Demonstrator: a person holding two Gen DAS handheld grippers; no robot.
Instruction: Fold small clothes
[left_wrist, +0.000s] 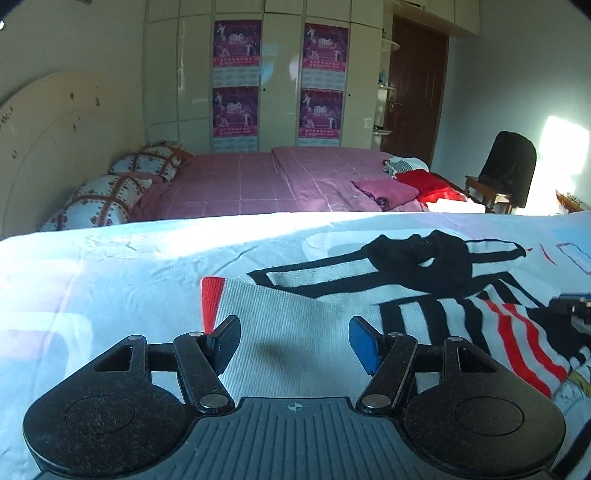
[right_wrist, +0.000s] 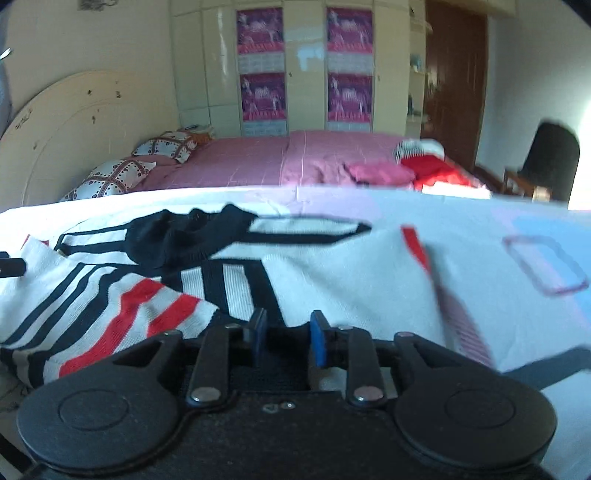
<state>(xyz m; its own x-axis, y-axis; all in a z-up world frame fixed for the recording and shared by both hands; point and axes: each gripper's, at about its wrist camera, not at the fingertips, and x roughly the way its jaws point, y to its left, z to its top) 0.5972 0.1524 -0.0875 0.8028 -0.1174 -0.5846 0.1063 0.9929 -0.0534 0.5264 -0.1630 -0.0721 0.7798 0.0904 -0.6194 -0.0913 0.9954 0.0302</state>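
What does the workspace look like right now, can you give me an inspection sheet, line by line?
Surface: pale printed sheet over the work surface, part sunlit.
Job's things: white knit sweater with black and red stripes lying spread out, black collar at its far edge, a striped sleeve folded across it.
Clutter: nothing seen on the sheet.
Grippers: left gripper open above the sweater's white panel, nothing between its fingers; right gripper narrowly open at the sweater's near edge, jaws with a gap, no cloth clearly pinched.
Cables: nothing seen.
Surroundings: pink bed with patterned pillows, folded pink and red clothes, wardrobe with posters, dark chair, brown door.
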